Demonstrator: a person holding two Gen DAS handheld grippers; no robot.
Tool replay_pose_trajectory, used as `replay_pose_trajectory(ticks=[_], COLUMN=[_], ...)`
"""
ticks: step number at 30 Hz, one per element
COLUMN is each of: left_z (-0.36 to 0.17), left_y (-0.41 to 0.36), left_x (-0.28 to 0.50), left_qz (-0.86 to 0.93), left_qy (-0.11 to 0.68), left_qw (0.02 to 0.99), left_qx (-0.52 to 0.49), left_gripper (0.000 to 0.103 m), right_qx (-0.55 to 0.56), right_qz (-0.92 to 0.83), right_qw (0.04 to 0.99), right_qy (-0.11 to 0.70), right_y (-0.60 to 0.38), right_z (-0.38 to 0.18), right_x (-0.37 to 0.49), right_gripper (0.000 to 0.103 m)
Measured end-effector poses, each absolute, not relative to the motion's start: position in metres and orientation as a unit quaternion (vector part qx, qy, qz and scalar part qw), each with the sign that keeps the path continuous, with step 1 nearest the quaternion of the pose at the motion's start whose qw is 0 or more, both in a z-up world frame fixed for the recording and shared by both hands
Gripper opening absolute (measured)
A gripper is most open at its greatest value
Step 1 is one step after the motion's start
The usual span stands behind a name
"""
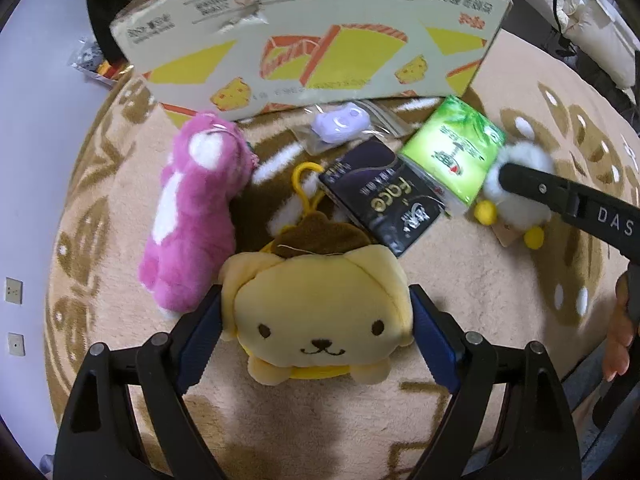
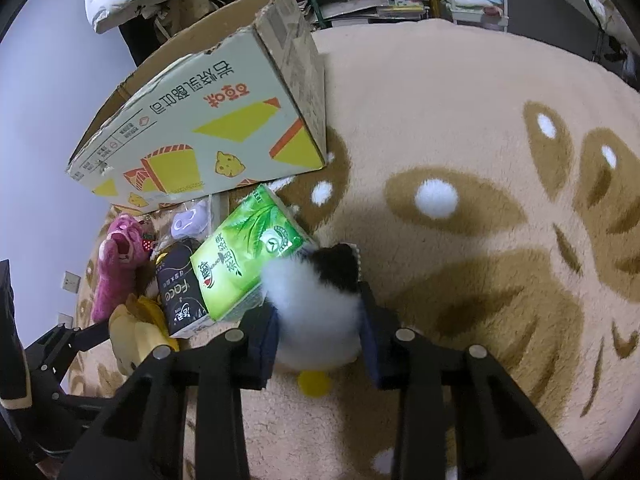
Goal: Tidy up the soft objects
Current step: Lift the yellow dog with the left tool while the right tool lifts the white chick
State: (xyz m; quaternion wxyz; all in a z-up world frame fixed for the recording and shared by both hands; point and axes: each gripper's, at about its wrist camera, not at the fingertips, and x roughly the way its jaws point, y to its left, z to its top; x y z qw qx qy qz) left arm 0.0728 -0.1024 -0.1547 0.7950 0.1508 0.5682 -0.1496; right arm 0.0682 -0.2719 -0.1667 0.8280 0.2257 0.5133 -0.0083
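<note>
sorting has barely begun, by my reading: every item lies on the rug (image 1: 500, 280) in front of the cardboard box (image 1: 312, 48), and i cannot see inside it. your left gripper (image 1: 316, 320) straddles the yellow dog plush (image 1: 320, 320), pads at its cheeks, though i cannot tell if they squeeze. your right gripper (image 2: 320, 328) is clamped on the fluffy white-and-black plush (image 2: 316, 296) at the right, beside the glossy green tissue pack (image 2: 248, 256). the long-piled pink bear (image 1: 196, 212) lies left, the slick black tissue pack (image 1: 380, 200) in the middle, the smooth lilac toy (image 1: 340, 124) in crinkly clear wrap far off.
</note>
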Motion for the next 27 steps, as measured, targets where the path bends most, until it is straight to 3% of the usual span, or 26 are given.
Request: replay_pose_trajectory(ticks=[14, 27], left_z=[-0.104, -0.051], left_y=[-0.087, -0.062], left_x=[0.053, 0.037], left_qz=[-0.119, -0.094], left_qy=[0.476, 0.349], left_qw=[0.862, 0.927], left_qx=[0.124, 0.097], left_gripper=[0.087, 0.087], right_qx=[0.212, 0.164], right_qz=[0.000, 0.022], right_qw=[0.864, 0.934], right_qy=[0.456, 0.316], right_y=[-0.269, -0.249], right_z=[-0.133, -0.064], right_x=[0.052, 0.021], right_gripper=[0.032, 0.032])
